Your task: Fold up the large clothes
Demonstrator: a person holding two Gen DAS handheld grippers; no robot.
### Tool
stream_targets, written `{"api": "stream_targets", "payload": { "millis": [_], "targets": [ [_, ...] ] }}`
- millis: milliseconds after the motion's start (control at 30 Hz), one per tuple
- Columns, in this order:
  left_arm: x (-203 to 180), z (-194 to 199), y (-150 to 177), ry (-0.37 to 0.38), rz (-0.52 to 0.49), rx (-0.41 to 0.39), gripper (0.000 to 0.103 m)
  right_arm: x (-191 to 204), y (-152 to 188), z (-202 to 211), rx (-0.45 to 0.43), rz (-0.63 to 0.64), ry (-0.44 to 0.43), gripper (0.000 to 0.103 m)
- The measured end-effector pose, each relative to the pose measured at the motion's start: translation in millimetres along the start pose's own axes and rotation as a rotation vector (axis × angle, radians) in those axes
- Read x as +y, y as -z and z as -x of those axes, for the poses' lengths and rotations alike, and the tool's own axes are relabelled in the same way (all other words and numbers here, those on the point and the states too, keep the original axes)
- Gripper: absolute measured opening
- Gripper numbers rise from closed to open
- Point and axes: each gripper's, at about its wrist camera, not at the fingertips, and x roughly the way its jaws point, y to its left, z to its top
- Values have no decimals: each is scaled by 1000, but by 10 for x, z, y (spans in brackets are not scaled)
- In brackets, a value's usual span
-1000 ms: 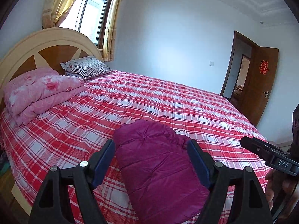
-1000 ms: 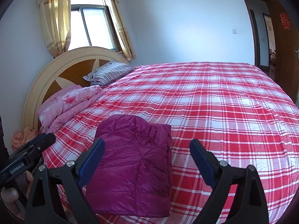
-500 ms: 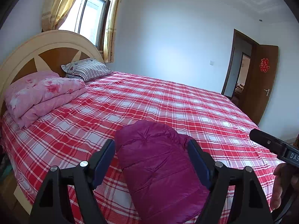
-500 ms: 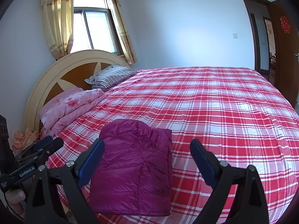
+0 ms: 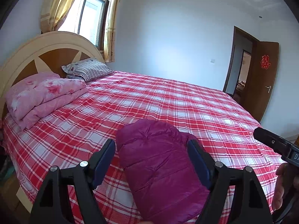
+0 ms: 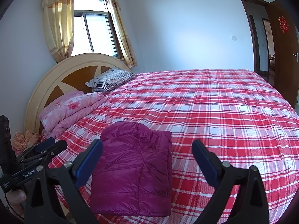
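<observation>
A purple puffer jacket (image 5: 158, 169) (image 6: 134, 168) lies folded in a compact rectangle near the front edge of the bed, on the red plaid sheet (image 5: 168, 100) (image 6: 214, 115). My left gripper (image 5: 151, 145) hovers over it, open; the jacket shows between the blue pads (image 5: 104, 155) without being pinched. My right gripper (image 6: 146, 145) is open too, with the jacket under its left half and bare sheet under its right. Each gripper appears at the edge of the other's view: the right gripper (image 5: 271, 143) and the left gripper (image 6: 44, 147), with a hand behind each.
A folded pink floral quilt (image 5: 44, 95) (image 6: 72, 108) and a striped pillow (image 5: 87, 71) (image 6: 112, 78) lie by the curved headboard (image 5: 28, 56). A curtained window (image 6: 97, 33) is behind it. An open brown door (image 5: 261, 78) stands at the right. Orange cloth (image 6: 24, 140) lies beside the bed.
Both grippers stay open and the jacket lies still. In the left wrist view the right gripper has drifted slightly upward at the right edge.
</observation>
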Motion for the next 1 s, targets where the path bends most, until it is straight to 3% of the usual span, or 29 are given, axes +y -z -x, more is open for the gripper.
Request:
{"api": "stream_targets", "payload": {
  "millis": [100,200,1000],
  "targets": [
    [-17,6,-11,-7,-10,0,80,8,2,9,-6,3,1,98],
    [-41,19,-12,-37,-30,-7,98,25,2,25,-12,6,0,98],
    [-19,-30,17,-96,-59,-34,98,96,73,8,-7,29,-9,99]
  ]
}}
